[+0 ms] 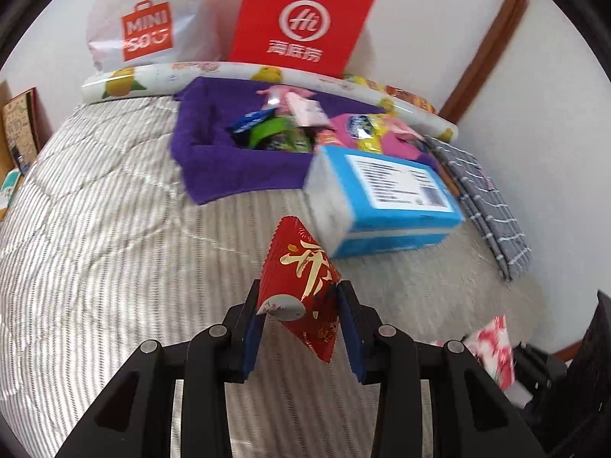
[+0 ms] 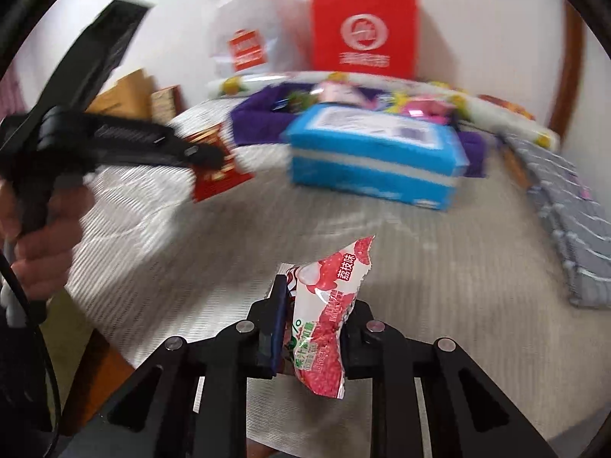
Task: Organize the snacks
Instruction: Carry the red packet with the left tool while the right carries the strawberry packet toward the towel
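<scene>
My left gripper (image 1: pixel 299 301) is shut on a red snack packet with gold characters (image 1: pixel 301 278), held above the striped bed cover. It also shows at the left of the right wrist view (image 2: pixel 206 156), with the red packet (image 2: pixel 217 175) in it. My right gripper (image 2: pixel 317 305) is shut on a pink and white lychee snack packet (image 2: pixel 328 305), which also shows at the lower right of the left wrist view (image 1: pixel 494 347). A purple fabric bin (image 1: pixel 214 152) holding several snack packets (image 1: pixel 282 126) sits at the far side of the bed, ahead of both grippers.
A blue tissue pack (image 1: pixel 385 206) lies just in front of the purple bin. A white Miniso bag (image 1: pixel 149 26) and a red paper bag (image 1: pixel 301 23) stand against the wall. A patterned roll (image 1: pixel 160 78) lies behind the bin. A grey checked cloth (image 1: pixel 485 206) lies at the right.
</scene>
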A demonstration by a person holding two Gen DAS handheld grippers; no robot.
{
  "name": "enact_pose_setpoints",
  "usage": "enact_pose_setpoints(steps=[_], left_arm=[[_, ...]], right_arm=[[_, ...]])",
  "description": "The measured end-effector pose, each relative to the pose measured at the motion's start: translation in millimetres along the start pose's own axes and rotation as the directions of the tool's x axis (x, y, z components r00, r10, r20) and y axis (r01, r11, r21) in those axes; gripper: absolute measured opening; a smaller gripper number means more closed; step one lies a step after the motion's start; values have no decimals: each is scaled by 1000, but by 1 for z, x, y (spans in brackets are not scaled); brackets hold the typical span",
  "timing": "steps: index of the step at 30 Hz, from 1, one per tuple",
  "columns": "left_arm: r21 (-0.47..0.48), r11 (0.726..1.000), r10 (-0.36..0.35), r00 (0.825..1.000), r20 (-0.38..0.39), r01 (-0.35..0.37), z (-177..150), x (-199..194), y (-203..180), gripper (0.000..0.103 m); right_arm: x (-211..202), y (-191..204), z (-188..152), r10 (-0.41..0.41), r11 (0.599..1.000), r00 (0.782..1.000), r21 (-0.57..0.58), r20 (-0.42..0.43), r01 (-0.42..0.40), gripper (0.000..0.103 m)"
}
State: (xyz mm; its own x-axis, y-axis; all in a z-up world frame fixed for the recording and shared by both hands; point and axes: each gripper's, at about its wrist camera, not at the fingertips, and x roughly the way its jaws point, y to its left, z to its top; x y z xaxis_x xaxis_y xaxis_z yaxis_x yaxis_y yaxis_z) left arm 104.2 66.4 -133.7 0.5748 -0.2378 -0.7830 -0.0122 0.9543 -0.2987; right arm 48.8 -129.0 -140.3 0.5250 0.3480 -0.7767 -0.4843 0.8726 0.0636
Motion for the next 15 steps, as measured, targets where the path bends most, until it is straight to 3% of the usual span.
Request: enact_pose_setpoints(steps=[10, 15], left_arm=[[43, 997, -72, 997, 9, 71, 22, -7, -48, 35], [55, 996, -75, 997, 5, 75, 34, -8, -57, 35]], right_arm=[[-36, -62, 40, -141, 982, 988, 136, 69, 131, 23], [-41, -71, 64, -157, 979, 982, 149, 104, 140, 23]])
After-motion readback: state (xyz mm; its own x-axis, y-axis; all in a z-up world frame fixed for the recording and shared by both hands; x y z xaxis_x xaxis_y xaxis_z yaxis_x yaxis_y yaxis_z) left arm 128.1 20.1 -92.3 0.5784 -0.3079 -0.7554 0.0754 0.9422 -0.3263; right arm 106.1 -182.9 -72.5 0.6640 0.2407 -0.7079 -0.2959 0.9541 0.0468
